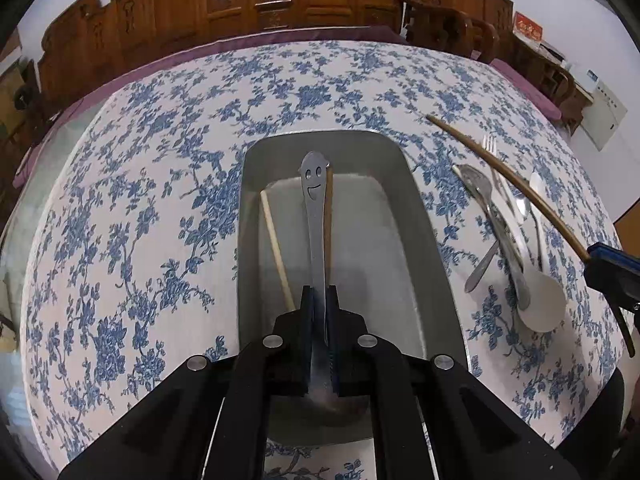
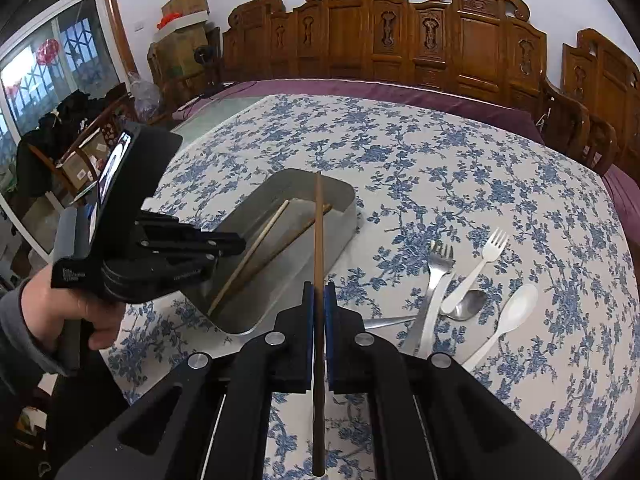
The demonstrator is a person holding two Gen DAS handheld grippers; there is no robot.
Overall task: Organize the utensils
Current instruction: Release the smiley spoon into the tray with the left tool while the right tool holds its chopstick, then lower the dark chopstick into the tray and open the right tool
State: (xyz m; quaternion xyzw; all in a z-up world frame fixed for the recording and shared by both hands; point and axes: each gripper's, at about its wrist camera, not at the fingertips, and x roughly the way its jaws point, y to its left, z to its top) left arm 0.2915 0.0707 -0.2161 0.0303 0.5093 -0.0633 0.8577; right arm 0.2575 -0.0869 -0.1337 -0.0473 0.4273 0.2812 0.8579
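Observation:
My left gripper [image 1: 319,292] is shut on a metal spoon [image 1: 314,200] with a smiley face on its handle, which it holds over the long metal tray [image 1: 360,240]. A pale chopstick [image 1: 276,248] and a brown chopstick [image 1: 329,216] lie in the tray. My right gripper [image 2: 319,292] is shut on another brown chopstick [image 2: 318,232], whose tip reaches over the near end of the tray [image 2: 344,200]. The left gripper [image 2: 224,248] sits over the tray's left side, held by a hand [image 2: 60,312].
On the floral tablecloth right of the tray lie a metal fork [image 2: 434,280], a white plastic fork [image 2: 480,264], a metal spoon [image 2: 468,304] and a white plastic spoon [image 2: 512,312]. Carved wooden chairs [image 2: 400,40] line the table's far edge.

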